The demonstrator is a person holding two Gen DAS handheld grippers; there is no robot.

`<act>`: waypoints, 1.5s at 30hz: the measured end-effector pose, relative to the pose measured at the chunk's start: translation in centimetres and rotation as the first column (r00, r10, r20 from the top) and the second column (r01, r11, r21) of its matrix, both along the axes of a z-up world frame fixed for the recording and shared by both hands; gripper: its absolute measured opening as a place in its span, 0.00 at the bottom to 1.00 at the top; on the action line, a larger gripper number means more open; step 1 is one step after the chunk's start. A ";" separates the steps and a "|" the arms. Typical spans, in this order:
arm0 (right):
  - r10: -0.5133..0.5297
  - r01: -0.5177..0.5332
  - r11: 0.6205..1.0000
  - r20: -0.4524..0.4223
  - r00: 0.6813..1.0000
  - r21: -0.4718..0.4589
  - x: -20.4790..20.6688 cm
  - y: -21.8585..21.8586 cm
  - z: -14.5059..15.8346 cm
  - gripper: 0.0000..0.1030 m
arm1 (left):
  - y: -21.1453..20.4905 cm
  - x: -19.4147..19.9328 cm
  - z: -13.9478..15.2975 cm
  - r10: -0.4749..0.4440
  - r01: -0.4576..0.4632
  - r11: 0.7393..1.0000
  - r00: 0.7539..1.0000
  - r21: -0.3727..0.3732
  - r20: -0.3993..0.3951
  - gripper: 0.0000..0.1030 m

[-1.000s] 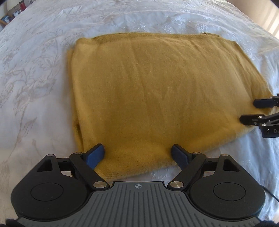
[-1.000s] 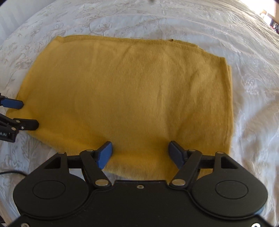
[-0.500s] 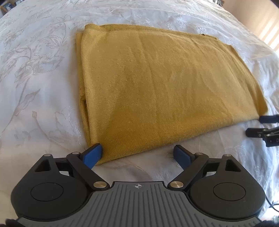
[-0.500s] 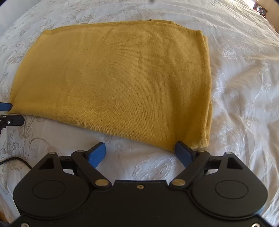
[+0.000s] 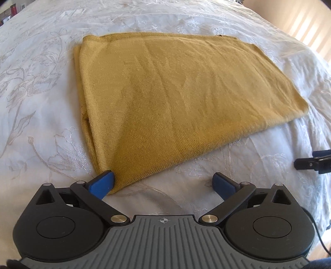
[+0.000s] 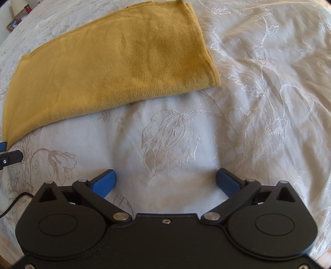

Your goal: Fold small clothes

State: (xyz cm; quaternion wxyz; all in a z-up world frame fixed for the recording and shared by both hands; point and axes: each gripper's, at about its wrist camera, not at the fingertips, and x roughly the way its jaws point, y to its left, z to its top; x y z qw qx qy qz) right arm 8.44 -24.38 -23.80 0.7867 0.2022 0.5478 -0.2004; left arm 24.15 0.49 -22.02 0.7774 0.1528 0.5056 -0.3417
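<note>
A mustard-yellow knit garment (image 5: 175, 99) lies folded flat in a rectangle on the white embroidered bedspread (image 5: 37, 115). My left gripper (image 5: 163, 184) is open and empty, with its left fingertip (image 5: 102, 183) at the garment's near corner. My right gripper (image 6: 165, 182) is open and empty over bare bedspread (image 6: 258, 103), well back from the garment (image 6: 115, 62). The right gripper's fingers show at the right edge of the left wrist view (image 5: 310, 162). The left gripper's fingers show at the left edge of the right wrist view (image 6: 10, 158).
The bedspread spreads on all sides of the garment. A shelf with small items (image 6: 18, 12) sits at the far left beyond the bed. A black cable (image 6: 12, 203) trails at the lower left of the right wrist view.
Both grippers have drawn back off the garment's near edge. The right gripper has moved to the right, well away from it. The garment lies flat, released.
</note>
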 end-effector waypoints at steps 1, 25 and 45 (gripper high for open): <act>-0.006 0.006 1.000 0.001 1.000 -0.009 -0.2 0.3 -0.1 1.00 | -0.1 -0.3 0.0 -0.008 0.008 1.000 1.000 0.008 0.009 0.99; 0.186 -0.189 0.978 0.043 0.982 0.084 -1.6 -1.5 -1.0 1.00 | -6.3 0.6 6.1 0.384 -0.388 0.921 0.919 -0.032 -0.085 0.98; 0.040 -0.138 0.945 0.315 0.948 0.296 2.3 -15.0 3.0 0.99 | -11.4 2.6 -0.3 0.347 -0.321 0.927 0.930 0.197 -0.120 1.00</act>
